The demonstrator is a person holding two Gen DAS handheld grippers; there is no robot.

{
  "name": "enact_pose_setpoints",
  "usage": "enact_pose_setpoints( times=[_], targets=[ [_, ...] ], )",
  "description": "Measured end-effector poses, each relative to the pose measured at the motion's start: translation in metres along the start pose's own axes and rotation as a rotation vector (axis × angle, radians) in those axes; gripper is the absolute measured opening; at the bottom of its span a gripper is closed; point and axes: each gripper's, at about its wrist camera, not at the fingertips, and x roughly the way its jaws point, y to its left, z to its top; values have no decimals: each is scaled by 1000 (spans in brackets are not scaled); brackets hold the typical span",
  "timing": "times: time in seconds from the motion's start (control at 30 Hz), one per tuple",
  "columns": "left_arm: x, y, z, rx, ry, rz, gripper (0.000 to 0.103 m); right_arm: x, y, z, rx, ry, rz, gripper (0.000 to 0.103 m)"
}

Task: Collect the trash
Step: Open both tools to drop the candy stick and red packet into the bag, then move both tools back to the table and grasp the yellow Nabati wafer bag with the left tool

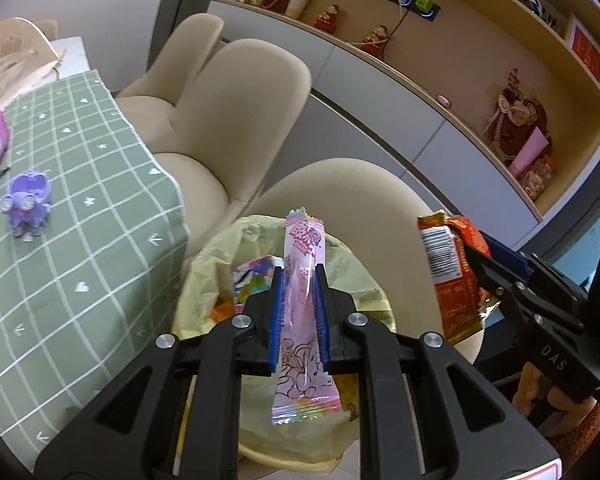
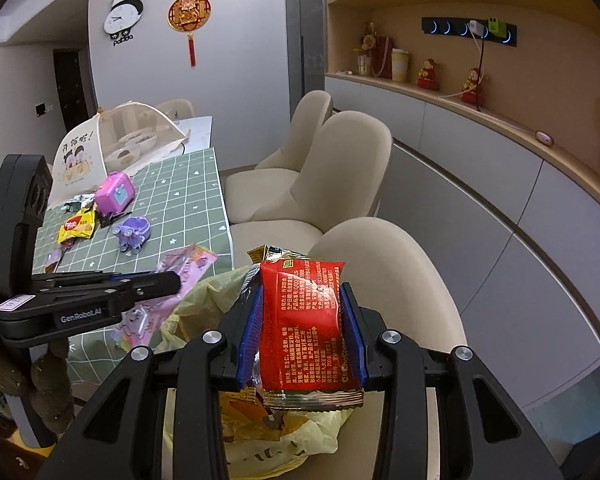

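Left gripper (image 1: 298, 280) clamped on pink wrapper (image 1: 300, 320), held upright over bin (image 1: 284, 452) lined with yellow bag (image 1: 204, 276). Right gripper (image 2: 302, 300) pinching red snack packet (image 2: 304, 320), also over bin, just right of pink wrapper. Colourful trash already inside bin. Yellow snack packet (image 2: 77, 226) on green checked tablecloth (image 2: 188, 200) left of bin, near purple toy (image 2: 133, 233) and pink toy case (image 2: 115, 193).

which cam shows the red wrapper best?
Right wrist. The red wrapper sits centered in the right gripper, its printed back fully visible, above the bin bag. Left wrist view catches it only side-on near the right edge, showing the barcode, partly hidden by the gripper.
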Motion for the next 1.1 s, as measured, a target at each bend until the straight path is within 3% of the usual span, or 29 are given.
enact_pose_setpoints(
  times=[0.03,0.1,0.37,0.67,0.8,0.9,0.93,1.1],
  targets=[
    [4,-1,0,3,9,-11,33,1,0,-1,3,3,-1,36],
    [9,2,-1,-2,17,-16,42,4,-3,-2,12,8,1,36],
    [3,35,-5,-68,39,17,43,19,-4,-8,35,32,41,36],
    [-51,64,-21,-42,-4,134,49,46,20,-15,18,66,121,36],
    [-73,82,-27,-75,-25,159,50,58,28,-19,22,83,147,38],
    [-88,102,-32,-128,-40,187,51,69,31,-19,28,118,163,52],
    [-94,111,-34,-147,-45,201,51,72,33,-19,22,125,158,62],
    [-115,147,-46,-233,-60,265,51,80,38,-15,8,120,159,64]
  ],
)
